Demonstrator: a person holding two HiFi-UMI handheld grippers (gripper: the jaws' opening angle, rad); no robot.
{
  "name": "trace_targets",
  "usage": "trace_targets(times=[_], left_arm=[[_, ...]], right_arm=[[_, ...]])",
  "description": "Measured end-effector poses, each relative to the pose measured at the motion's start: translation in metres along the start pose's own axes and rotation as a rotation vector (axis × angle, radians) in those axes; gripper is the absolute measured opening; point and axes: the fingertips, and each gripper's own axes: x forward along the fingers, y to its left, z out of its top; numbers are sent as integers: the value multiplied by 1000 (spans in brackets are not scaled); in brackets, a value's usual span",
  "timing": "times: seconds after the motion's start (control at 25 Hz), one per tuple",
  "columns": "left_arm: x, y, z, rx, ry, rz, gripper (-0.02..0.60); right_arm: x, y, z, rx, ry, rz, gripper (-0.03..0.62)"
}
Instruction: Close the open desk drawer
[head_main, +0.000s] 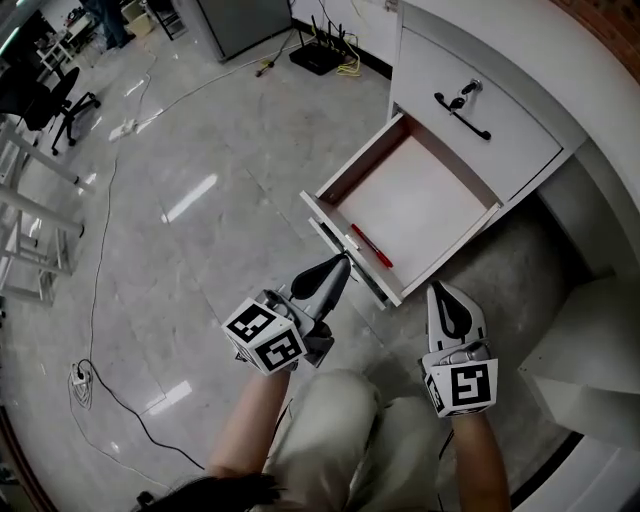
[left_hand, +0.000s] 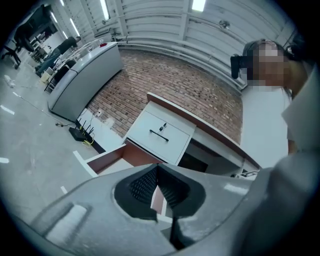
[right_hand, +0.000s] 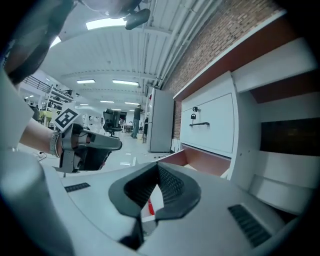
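Just past your left gripper (head_main: 341, 267) fingertips, the open drawer (head_main: 362, 157) has a white front, reddish-brown inner walls and a pale floor, with a red pen (head_main: 371, 245) inside. That gripper and your right gripper (head_main: 441, 291) are grey with black ribbed pads (left_hand: 142, 185). Each marker cube (head_main: 265, 335) shows black-and-white squares. Beyond the right fingertips, the handle (head_main: 462, 113) is black.

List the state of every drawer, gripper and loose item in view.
Lower drawer: pulled open, not yet closed.
Upper drawer: closed.
Red pen: lying flat inside the lower drawer, near its front.
Left gripper: shut, holding nothing.
Right gripper: shut, holding nothing.
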Motion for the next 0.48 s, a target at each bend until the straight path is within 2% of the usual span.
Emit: trace_targets(times=[0.24, 0.4, 0.48], left_arm=[[7, 30, -37, 80, -26, -6, 5], [8, 38, -56, 143, -26, 0, 5], [8, 44, -65, 149, -36, 6, 5]], right_arm=[[20, -2, -41, -44, -52, 2, 11], [22, -2, -53, -65, -91, 6, 11], [22, -3, -57, -74, -117, 6, 11]])
